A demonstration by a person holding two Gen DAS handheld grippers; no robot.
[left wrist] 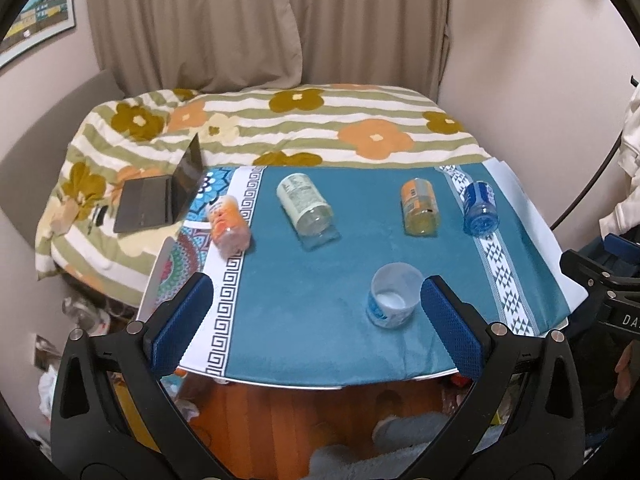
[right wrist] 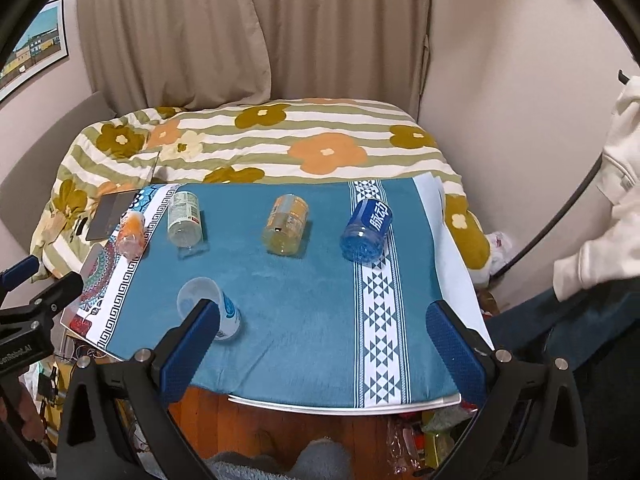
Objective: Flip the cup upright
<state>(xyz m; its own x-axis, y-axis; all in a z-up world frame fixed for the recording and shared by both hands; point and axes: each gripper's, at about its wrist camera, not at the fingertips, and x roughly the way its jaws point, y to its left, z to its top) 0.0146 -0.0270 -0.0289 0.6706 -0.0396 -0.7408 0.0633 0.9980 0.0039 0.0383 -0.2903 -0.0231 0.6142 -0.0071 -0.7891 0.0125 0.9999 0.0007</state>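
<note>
A clear plastic cup with a blue-and-white label (left wrist: pixel 394 297) stands mouth up, tilted a little, on the teal cloth near the table's front; in the right wrist view (right wrist: pixel 212 308) it sits partly behind my right gripper's left finger. My left gripper (left wrist: pixel 316 320) is open and empty, held above the table's front edge, its right pad (left wrist: pixel 450 320) just right of the cup. My right gripper (right wrist: pixel 320 344) is open and empty over the front edge, right of the cup.
Several cups lie on their sides across the cloth: orange (left wrist: pixel 228 222), clear white-labelled (left wrist: pixel 306 204), yellow-orange (left wrist: pixel 418 206) and blue (left wrist: pixel 480 208). A laptop (left wrist: pixel 160 196) sits on the flowered quilt (left wrist: pixel 320 128) behind. The table edge (left wrist: pixel 320 386) is near; floor clutter lies below.
</note>
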